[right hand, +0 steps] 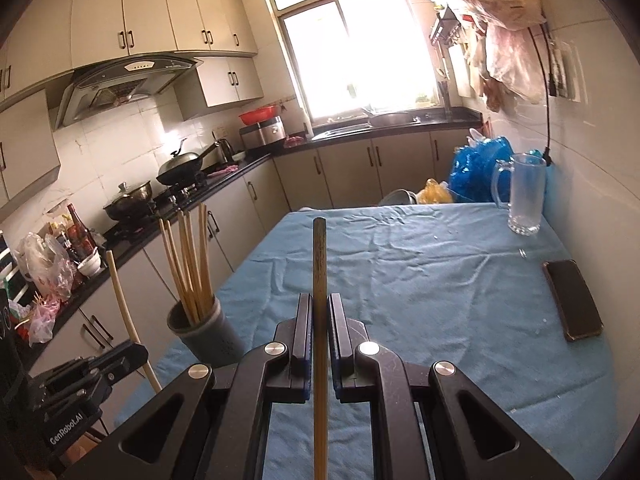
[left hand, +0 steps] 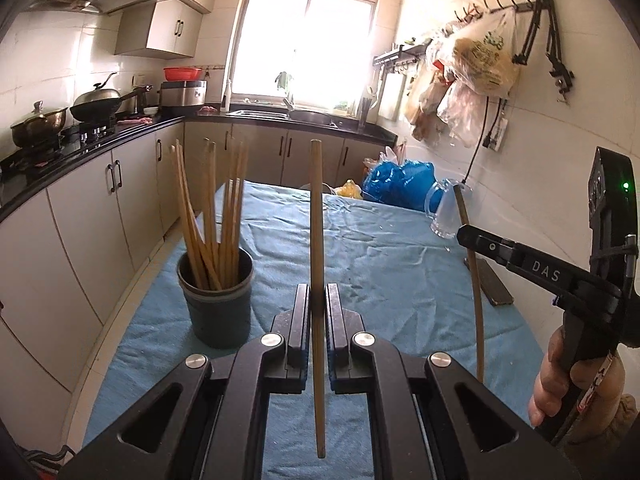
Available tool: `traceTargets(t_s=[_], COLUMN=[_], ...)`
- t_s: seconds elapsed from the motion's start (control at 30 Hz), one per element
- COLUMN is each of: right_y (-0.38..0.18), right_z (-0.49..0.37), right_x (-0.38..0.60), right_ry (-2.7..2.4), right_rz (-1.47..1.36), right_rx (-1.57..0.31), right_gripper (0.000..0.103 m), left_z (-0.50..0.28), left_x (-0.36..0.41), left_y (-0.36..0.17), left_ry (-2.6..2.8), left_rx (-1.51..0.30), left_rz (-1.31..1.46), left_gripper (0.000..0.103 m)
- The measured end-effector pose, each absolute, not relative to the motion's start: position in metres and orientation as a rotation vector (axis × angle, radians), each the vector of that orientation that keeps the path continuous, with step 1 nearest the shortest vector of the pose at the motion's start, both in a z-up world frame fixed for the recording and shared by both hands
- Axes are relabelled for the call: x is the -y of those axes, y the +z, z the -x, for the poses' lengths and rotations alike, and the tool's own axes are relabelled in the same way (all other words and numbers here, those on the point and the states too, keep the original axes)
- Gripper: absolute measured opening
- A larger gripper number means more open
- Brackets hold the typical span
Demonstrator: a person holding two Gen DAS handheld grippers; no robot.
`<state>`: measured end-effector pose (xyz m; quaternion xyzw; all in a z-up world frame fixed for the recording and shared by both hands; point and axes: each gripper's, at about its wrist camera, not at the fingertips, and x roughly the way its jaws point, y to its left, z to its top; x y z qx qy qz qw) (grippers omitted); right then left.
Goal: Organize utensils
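Above blue tablecloth (left hand: 380, 248), both grippers' jaws each pinched on one upright chopstick (left hand: 317, 240).

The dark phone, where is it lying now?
In the right wrist view the dark phone lies flat on the blue tablecloth, at the right edge near the wall, nearer than the glass mug.
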<state>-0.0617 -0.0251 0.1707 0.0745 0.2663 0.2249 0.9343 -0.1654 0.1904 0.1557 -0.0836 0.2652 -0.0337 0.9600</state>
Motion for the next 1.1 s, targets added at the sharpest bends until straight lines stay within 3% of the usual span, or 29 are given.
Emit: traceTargets(t_s=[1.1], right_y=[0.214], right_z=[-0.016], right_x=[-0.098], right_ry=[0.683], right_rz=[-0.235], right_rx=[-0.532], right_gripper=[0.008], left_z=[0.139], left_x=[-0.329], left_y=[0.25], left_ry=[0.011], left_rx=[-0.359], left_rz=[0.314], left_gripper=[0.006])
